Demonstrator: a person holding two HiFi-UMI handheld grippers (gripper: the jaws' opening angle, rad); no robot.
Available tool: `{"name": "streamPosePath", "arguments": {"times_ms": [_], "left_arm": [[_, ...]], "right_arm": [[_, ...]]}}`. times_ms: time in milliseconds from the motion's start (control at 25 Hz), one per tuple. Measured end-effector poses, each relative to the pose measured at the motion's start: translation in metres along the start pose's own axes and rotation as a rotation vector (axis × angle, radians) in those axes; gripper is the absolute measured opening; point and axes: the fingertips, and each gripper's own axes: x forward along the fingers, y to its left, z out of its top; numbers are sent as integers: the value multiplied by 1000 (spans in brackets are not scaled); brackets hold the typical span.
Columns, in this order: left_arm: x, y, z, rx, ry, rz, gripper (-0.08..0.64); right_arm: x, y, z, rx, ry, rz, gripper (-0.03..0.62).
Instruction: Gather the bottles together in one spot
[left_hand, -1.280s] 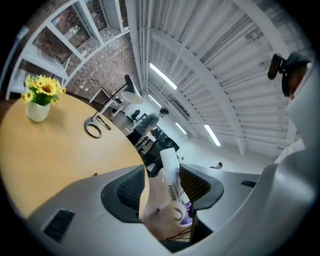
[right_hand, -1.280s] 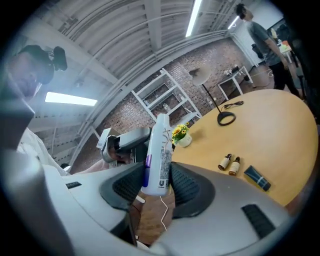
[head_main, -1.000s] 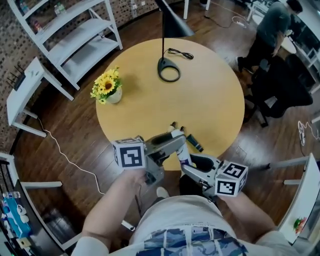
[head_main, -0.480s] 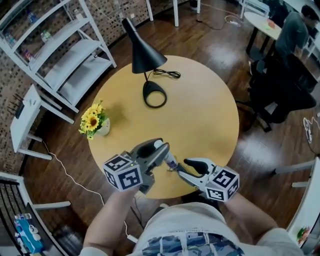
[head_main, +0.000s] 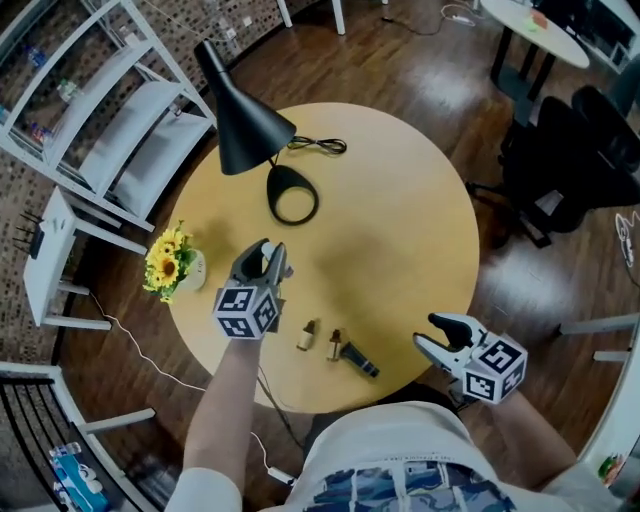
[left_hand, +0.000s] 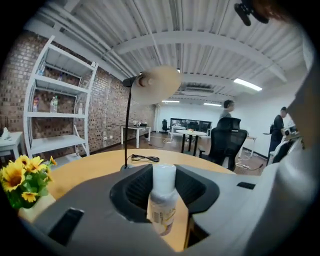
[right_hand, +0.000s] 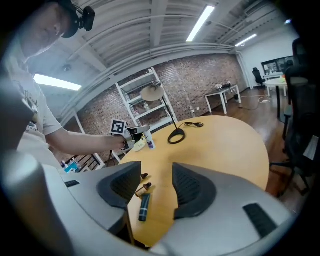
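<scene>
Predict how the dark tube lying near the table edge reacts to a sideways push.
Likely rolls: the dark tube lies on its side and looks round. Probably light: it is slim, like the small brown bottles beside it. Near the table edge, so a push that way could drop it.

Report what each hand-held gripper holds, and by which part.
Left hand-held gripper: its jaws, just closing, clamp the white-capped bottle at its cap and shoulder. Right hand-held gripper: its jaws, just opening, hold nothing.
</scene>
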Motion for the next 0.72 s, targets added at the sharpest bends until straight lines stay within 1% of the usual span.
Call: {"name": "streamPosePath", "arguments": {"times_ms": [120,240,320,480,640,720], "left_arm": [[32,20,-16,18,-4,35,127],[58,39,-26,15,-22,49,129],[74,47,-33,28,-33,52,128],[98,59,-43,65,-65,48,128],[104,65,-45,49,-123,31,129],[102,64,-46,56,-139,26,129]], "right_arm": [[-11,-31,-7,36,15,-51,224],[-16,-51,-16,62,36,-94,224],[-18,-61,-23,75,57,-117,224],[-17,-67,-35,78,90,-137,224],[-14,-68,-43,70,114,-152,222],[-13,-67,-45,70,120,-156,222]]}}
